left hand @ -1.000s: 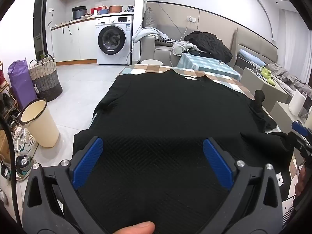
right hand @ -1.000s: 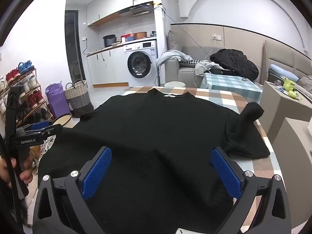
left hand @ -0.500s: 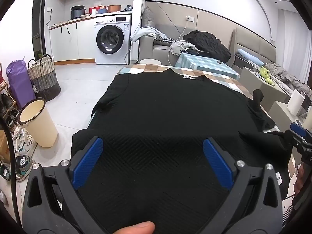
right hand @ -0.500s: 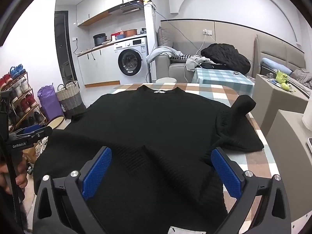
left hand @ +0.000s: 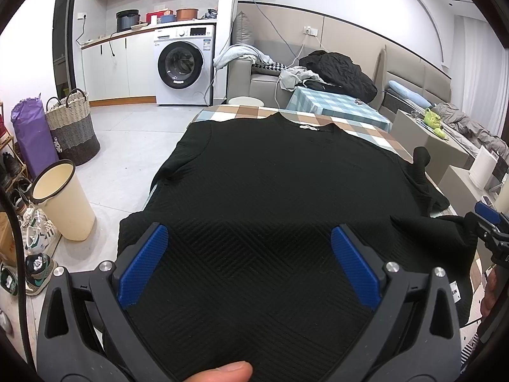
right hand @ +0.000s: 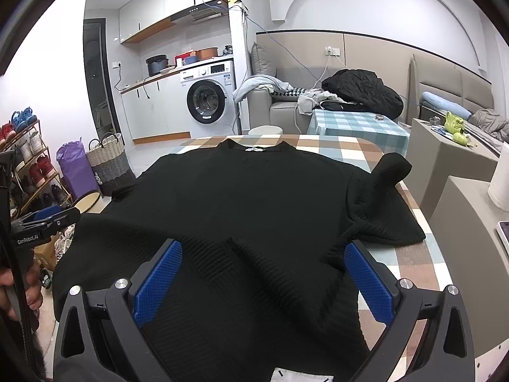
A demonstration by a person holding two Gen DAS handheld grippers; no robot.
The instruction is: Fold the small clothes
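Black textured knit top (left hand: 280, 191) spread flat on the counter (right hand: 346, 149), which is covered by a checked cloth. The collar, marked by a white label, is directed at the far edge, and the hem lies at the near edge; the long axis of the garment thus runs from near edge to far edge, straight ahead of both tools. The left tool (left hand: 249, 256) is shown wide open above the hem toward the near left corner, with nothing gripped between its blue pads (left hand: 143, 267). The right tool (right hand: 262, 278) is likewise wide open and empty above the hem toward the near right corner, where a raised ridge of fabric runs between its pads. One sleeve (right hand: 386, 172) is seen bunched and standing up at the right edge, nearer to the right tool; the other sleeve (left hand: 178, 168) hangs over the left edge, nearer to the left tool. Since the hem is the part closest to both tools, a fold carried from the near edge toward the collar is judged the likeliest move, each tool taking its own hem corner. Whether the hem touches either tool cannot be told.
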